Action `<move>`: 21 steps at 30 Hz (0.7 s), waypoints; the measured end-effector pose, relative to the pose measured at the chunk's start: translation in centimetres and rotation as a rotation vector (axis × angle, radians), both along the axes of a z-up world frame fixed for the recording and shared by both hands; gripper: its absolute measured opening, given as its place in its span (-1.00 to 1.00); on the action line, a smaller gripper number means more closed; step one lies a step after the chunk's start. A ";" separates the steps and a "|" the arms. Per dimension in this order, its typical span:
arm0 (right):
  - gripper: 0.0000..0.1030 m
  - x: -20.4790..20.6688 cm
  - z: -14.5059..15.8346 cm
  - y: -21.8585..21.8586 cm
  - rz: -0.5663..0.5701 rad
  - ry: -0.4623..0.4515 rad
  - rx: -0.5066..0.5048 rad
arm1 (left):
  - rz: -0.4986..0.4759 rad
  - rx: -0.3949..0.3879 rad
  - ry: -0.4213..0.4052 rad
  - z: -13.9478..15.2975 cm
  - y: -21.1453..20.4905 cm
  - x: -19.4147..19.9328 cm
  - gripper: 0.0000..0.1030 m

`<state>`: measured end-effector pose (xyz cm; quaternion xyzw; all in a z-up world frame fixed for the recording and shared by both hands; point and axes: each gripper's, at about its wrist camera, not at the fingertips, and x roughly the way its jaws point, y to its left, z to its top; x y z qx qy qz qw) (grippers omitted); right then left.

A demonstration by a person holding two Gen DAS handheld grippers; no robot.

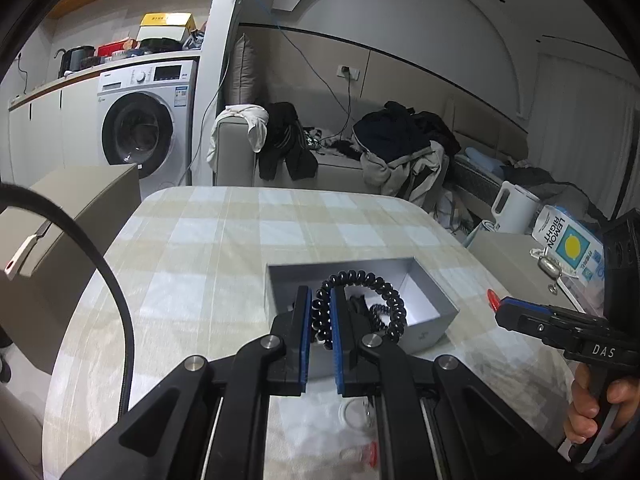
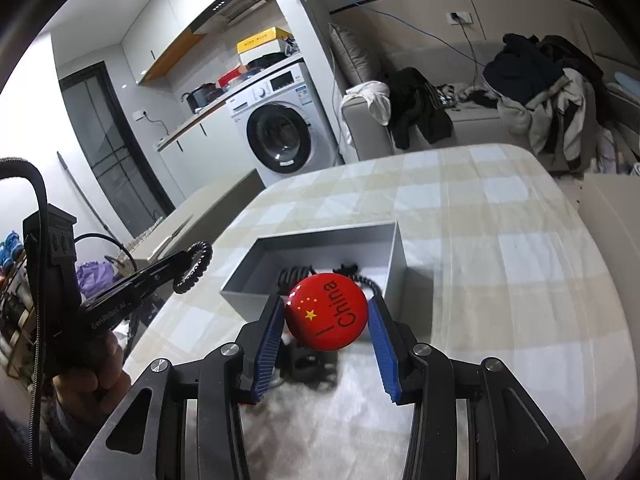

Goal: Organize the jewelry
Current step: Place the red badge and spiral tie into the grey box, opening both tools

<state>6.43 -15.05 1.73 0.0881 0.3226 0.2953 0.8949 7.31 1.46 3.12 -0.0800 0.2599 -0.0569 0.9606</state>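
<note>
My left gripper (image 1: pixel 321 296) is shut on a black coiled hair tie (image 1: pixel 362 280) and holds it over the near left part of the open grey box (image 1: pixel 424 334). In the right wrist view the same gripper (image 2: pixel 188 260) holds the black coiled hair tie (image 2: pixel 198 266) left of the grey box (image 2: pixel 394 256). My right gripper (image 2: pixel 326 306) is shut on a round red "China" badge (image 2: pixel 326 312), just in front of the box. It shows in the left wrist view (image 1: pixel 498 304) with the badge edge (image 1: pixel 492 299). More black coiled ties (image 2: pixel 296 274) lie in the box.
The box stands on a table with a checked cloth (image 1: pixel 224 236). A clear ring-like item (image 1: pixel 354 414) and a red-tipped item (image 1: pixel 370 450) lie on the cloth under my left gripper. A side table with a kettle (image 1: pixel 514 208) and a lemon-print pack (image 1: pixel 568 246) stands at the right.
</note>
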 end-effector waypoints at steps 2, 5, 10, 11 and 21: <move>-0.19 0.5 0.2 0.3 0.010 -0.002 0.004 | -0.010 -0.002 0.001 -0.1 -0.1 0.6 -0.92; -0.19 1.7 0.1 0.8 0.017 0.008 0.022 | -0.020 0.006 0.011 -0.3 -0.4 1.4 -0.92; -0.19 3.5 -0.6 1.5 0.016 0.047 0.037 | -0.021 0.018 0.026 -0.8 -0.8 2.8 -0.92; -0.19 3.9 -0.8 1.7 0.012 0.054 0.033 | -0.016 0.021 0.032 -0.9 -0.8 3.1 -0.92; -0.19 6.1 -1.5 3.3 0.012 0.063 -0.009 | -0.008 0.047 0.060 -1.5 -1.0 4.4 -0.92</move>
